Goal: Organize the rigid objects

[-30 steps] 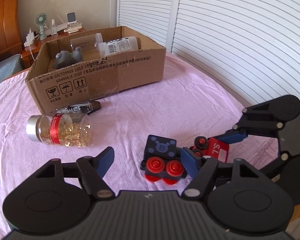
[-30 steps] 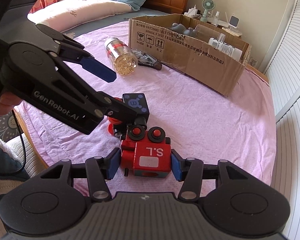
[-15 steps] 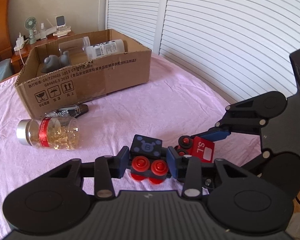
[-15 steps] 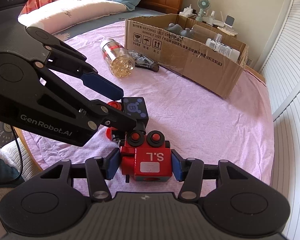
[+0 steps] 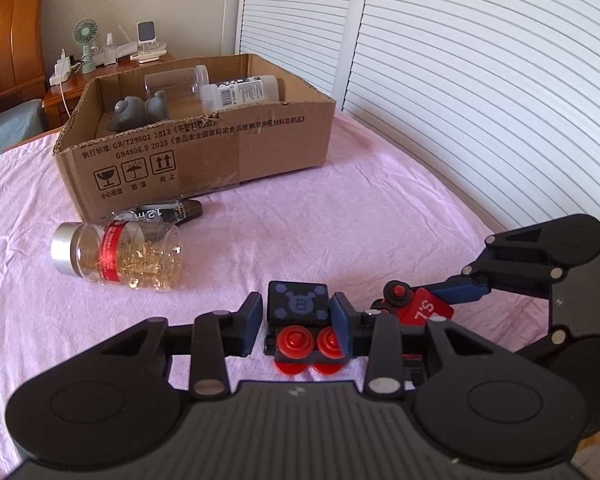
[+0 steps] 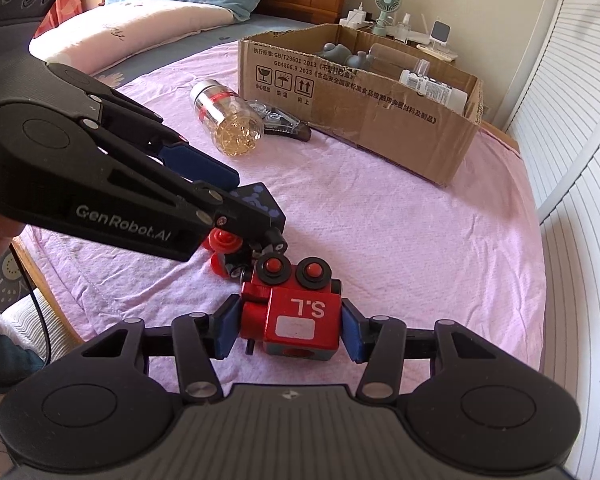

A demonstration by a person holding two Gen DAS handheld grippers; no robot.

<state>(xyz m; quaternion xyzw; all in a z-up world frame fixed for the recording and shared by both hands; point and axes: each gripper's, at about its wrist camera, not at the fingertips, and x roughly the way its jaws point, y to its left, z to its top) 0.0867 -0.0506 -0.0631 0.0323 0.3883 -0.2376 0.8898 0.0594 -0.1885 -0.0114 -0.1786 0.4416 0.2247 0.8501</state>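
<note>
step: both toy train cars gripped on pink bedspread [image 5: 380, 216] | left tongs [image 5: 297, 314] clamped on dark car [image 5: 298, 304] | right tongs [image 6: 290, 330] clamped on red car [image 6: 300, 320] | next: separate, lift, carry to cardboard box [image 5: 204, 152]

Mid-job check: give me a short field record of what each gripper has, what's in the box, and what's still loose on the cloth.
left gripper: shut on dark blue toy car
right gripper: shut on red toy car
cars: both still on the pink cloth, close together
cardboard box: holds grey figures, clear jar, white bottle
loose on cloth: jar of gold pins, correction tape beside the box
</note>
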